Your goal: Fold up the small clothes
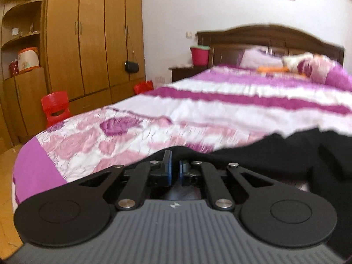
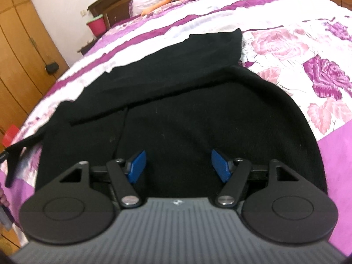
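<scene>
On the floral purple bedspread, a black garment fills the centre of the right view, 1 part already laid across it, so folding looks midway. The right gripper hovers spread above the cloth; the left gripper, lower centre, is pinched on a black edge, which probably needs carrying over next.

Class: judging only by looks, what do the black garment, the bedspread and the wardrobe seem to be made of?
Black garment: soft matte knit, probably; fuzzy edges, limp folds.
Bedspread: printed woven fabric, likely cotton or polyester; crinkled surface, floral and striped pattern.
Wardrobe: wood or wood-look laminate, satin finish; brown grain, faint sheen.
</scene>
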Tool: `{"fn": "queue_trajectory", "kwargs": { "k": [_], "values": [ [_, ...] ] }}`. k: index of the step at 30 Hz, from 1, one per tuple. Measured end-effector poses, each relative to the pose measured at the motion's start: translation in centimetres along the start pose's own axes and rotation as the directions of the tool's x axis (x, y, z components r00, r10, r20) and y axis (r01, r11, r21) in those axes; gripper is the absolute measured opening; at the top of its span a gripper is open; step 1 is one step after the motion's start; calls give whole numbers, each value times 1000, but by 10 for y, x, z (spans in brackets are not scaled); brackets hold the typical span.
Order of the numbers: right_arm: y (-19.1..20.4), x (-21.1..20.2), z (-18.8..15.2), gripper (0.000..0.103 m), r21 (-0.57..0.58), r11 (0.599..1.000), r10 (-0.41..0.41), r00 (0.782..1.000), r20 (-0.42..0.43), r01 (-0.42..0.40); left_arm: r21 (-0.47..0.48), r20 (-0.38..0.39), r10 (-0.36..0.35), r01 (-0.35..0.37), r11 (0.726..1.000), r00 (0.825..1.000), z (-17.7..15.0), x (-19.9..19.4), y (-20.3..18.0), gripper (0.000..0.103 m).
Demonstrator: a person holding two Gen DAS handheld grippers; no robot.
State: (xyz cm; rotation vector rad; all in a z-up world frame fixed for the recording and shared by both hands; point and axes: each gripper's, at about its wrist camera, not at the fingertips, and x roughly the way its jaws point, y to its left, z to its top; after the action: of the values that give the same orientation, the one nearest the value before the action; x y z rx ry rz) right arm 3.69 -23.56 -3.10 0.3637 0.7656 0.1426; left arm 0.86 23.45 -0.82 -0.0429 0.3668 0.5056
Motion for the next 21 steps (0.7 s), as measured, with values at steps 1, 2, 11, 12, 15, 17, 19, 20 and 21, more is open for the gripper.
{"fn": "queue_trajectory", "kwargs": {
  "k": [1, 2, 11, 12, 15, 17, 19, 20, 21],
  "values": [
    [-1, -1, 0, 68, 9, 1000, 7, 1000, 5, -7, -20, 12, -14, 14, 1000, 1000, 6, -3, -2, 7],
    [-1, -3, 0, 68, 17, 1000, 15, 1000, 10, -15, -33, 22, -28, 28, 999, 999, 11, -5, -4, 6],
    [-1, -16, 3, 69, 23, 998, 62, 997, 52, -63, -68, 135, -163, 173, 982, 977, 50, -34, -50, 6],
    [-1, -18, 3, 69, 20, 998, 64, 996, 58, -66, -68, 143, -183, 194, 979, 973, 54, -38, -57, 6],
    [-2, -21, 4, 69, 20, 997, 73, 995, 73, -74, -55, 166, -242, 254, 966, 956, 64, -49, -80, 6],
    [-3, -23, 4, 69, 23, 996, 79, 994, 79, -81, -35, 178, -284, 294, 955, 942, 70, -55, -97, 6],
    [-5, -24, 3, 69, 28, 996, 80, 993, 84, -83, -10, 180, -327, 334, 943, 928, 74, -59, -117, 6],
    [-7, -24, 3, 69, 33, 996, 81, 993, 86, -84, 1, 177, -347, 353, 936, 921, 75, -61, -127, 6],
    [-8, -24, 2, 69, 37, 996, 83, 993, 87, -87, 15, 172, -371, 374, 927, 913, 76, -62, -139, 6]
  ]
}}
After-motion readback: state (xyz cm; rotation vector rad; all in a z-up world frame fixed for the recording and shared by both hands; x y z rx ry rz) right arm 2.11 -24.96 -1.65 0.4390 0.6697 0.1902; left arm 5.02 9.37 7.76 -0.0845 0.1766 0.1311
